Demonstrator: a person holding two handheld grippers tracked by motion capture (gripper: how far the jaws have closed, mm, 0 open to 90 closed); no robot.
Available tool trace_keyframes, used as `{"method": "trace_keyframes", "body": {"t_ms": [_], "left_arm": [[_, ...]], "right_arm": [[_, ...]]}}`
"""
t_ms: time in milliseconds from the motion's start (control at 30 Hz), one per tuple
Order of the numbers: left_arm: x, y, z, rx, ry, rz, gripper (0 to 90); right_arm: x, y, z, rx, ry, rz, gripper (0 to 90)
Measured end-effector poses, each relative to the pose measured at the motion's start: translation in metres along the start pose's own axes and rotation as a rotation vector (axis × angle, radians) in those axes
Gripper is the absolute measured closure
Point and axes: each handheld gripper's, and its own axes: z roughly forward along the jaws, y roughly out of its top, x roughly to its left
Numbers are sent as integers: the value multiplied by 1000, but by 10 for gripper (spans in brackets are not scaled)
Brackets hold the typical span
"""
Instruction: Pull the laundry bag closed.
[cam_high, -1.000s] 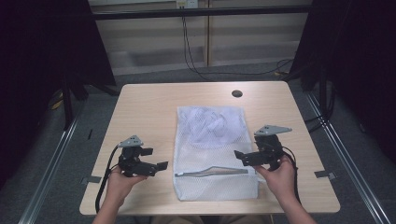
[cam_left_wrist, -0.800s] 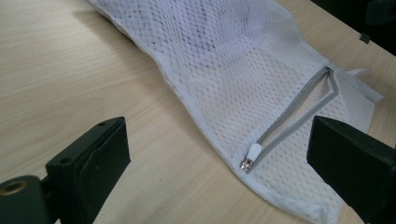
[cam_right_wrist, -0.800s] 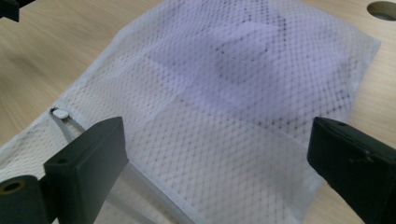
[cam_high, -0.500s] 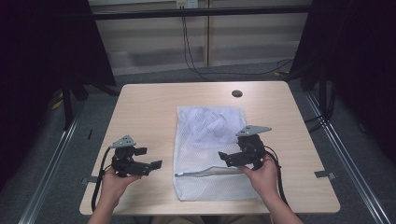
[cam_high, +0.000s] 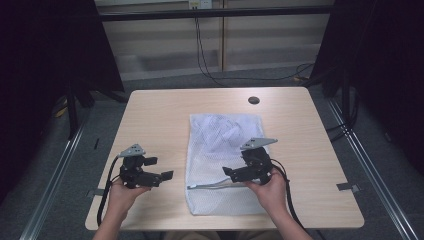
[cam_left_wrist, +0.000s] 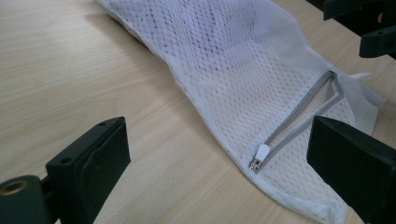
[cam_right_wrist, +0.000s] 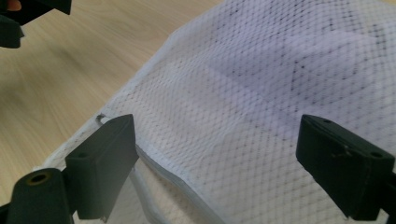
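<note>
A white mesh laundry bag (cam_high: 225, 165) lies flat in the middle of the table (cam_high: 160, 115). Since a second ago the right claw (cam_high: 229, 173) has slid inward over the bag, its wide jaws just beginning to close, nothing gripped. The left claw (cam_high: 167, 175) rests wide on bare table, and its view shows the grey zipper (cam_left_wrist: 303, 114) partly open, with the white pull (cam_left_wrist: 260, 154) near the bag's edge.

One mesh laundry bag (cam_high: 225, 165), one zipper (cam_left_wrist: 299, 121), two grippers, one table (cam_high: 160, 120).
</note>
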Motion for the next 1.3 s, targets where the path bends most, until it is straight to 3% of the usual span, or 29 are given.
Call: {"method": "trace_keyframes", "body": {"t_ms": [500, 933, 1300], "left_arm": [[2, -2, -6, -2, 3, -5, 59], [3, -2, -5, 3, -1, -6, 63], [3, -2, -6, 3, -4, -14, 63]], "right_arm": [[23, 7, 27, 50, 82, -4, 189], [31, 9, 39, 81, 106, 33, 219], [39, 9, 49, 105, 125, 29, 230]]}}
